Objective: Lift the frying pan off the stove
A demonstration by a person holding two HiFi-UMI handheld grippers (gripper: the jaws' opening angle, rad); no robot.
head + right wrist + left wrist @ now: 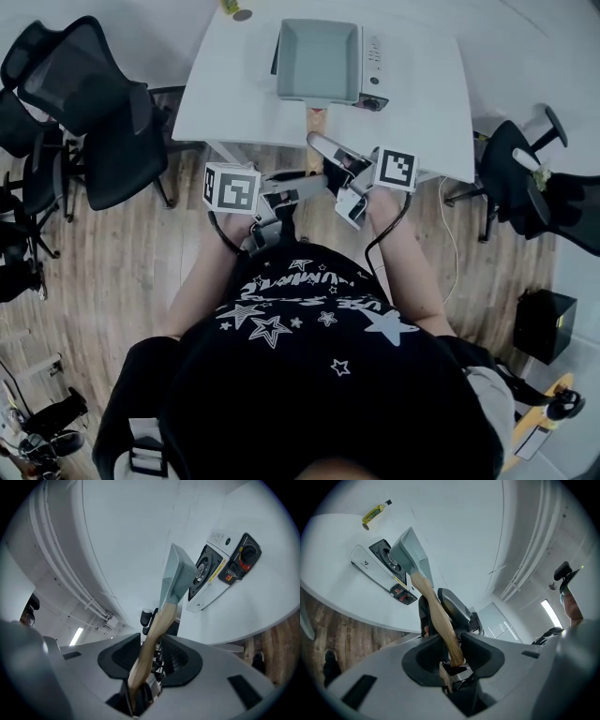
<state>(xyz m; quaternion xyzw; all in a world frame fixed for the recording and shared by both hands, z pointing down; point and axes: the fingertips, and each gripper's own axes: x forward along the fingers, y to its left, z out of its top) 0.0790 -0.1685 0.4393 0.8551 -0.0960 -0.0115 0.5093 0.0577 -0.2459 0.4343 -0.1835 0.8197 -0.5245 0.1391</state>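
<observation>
A square grey frying pan (319, 61) with a wooden handle (317, 120) hangs over the white portable stove (375, 58) on the white table (234, 94). Both grippers hold the handle. My left gripper (314, 183) comes in from the left and my right gripper (330, 155) from the right, just off the table's near edge. In the left gripper view the handle (436, 613) runs between the jaws of the left gripper (450, 641) up to the pan (410, 557); the stove's burner (388, 557) shows beside it. In the right gripper view the right gripper (152, 653) clamps the handle (157, 630) below the pan (176, 576).
A yellow oil bottle (375, 513) lies at the far end of the table. Black office chairs (94, 103) stand on the left, another chair (534, 187) on the right. A black box (544, 323) sits on the wooden floor.
</observation>
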